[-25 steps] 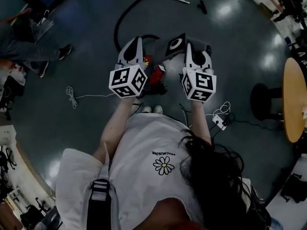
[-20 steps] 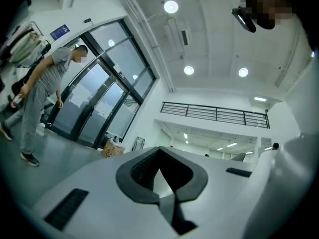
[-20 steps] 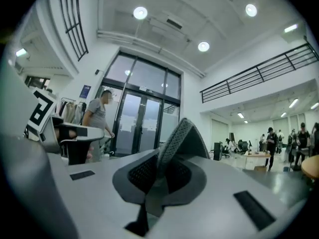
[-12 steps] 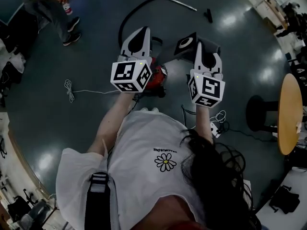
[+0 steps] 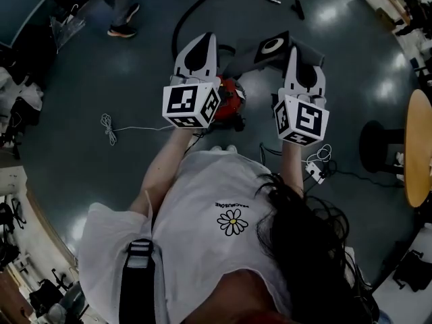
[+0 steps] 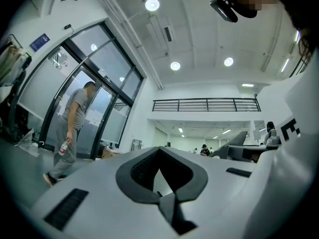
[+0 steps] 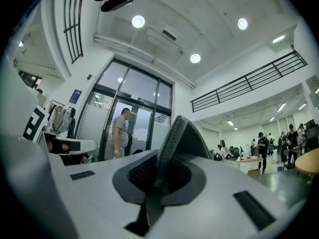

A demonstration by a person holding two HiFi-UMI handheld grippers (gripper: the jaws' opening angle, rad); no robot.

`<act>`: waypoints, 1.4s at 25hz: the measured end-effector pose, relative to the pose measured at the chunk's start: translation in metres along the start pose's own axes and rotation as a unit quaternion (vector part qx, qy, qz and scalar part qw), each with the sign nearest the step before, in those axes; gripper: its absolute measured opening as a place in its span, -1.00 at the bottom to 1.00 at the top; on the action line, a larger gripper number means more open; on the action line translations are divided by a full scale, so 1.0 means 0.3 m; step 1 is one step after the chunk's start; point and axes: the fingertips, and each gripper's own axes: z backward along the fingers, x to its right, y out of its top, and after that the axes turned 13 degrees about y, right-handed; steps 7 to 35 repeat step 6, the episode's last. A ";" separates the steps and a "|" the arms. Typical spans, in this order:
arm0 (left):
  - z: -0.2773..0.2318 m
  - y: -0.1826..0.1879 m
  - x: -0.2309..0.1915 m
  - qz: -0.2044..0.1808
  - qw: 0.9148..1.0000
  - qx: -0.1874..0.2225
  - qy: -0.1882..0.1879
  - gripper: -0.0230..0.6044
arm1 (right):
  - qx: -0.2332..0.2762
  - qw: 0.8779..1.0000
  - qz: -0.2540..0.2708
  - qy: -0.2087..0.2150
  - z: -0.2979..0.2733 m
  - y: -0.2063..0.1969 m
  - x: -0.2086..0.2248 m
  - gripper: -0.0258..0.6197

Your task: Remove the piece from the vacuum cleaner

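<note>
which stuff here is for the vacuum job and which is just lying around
For the job: red vacuum cleaner, black hose, dark part with white ring.
Lying about: white cable, power strip, round table, stool.

The right gripper (image 7: 180,126) fills the lower half of the frame with its white body. Its dark ribbed jaws are pressed together into one peak at centre, with nothing between them. Behind them is a tall white hall. Round ceiling lights (image 7: 138,21) sit near the top, and a black railing (image 7: 249,81) slants across the upper right. Left of centre a person (image 7: 119,133) in a grey shirt stands at glass doors (image 7: 144,116). At the far left edge is a white cube (image 7: 34,123) with a black marker, and coats (image 7: 59,121) hang beyond it. More people (image 7: 261,151) stand at the right by a bench (image 7: 249,159).
</note>
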 end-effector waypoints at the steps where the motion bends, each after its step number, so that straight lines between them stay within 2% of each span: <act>1: -0.001 0.005 0.008 -0.002 1.000 0.000 -0.001 -0.92 | 0.003 1.000 0.000 -0.001 0.002 0.008 0.004 -0.84; 6: 0.011 0.041 0.049 -0.016 1.000 0.007 -0.003 -0.92 | 0.009 1.000 0.001 0.002 0.018 0.035 0.016 -0.84; 35: 0.011 0.041 0.049 -0.016 1.000 0.007 -0.003 -0.92 | 0.009 1.000 0.001 0.002 0.018 0.035 0.016 -0.84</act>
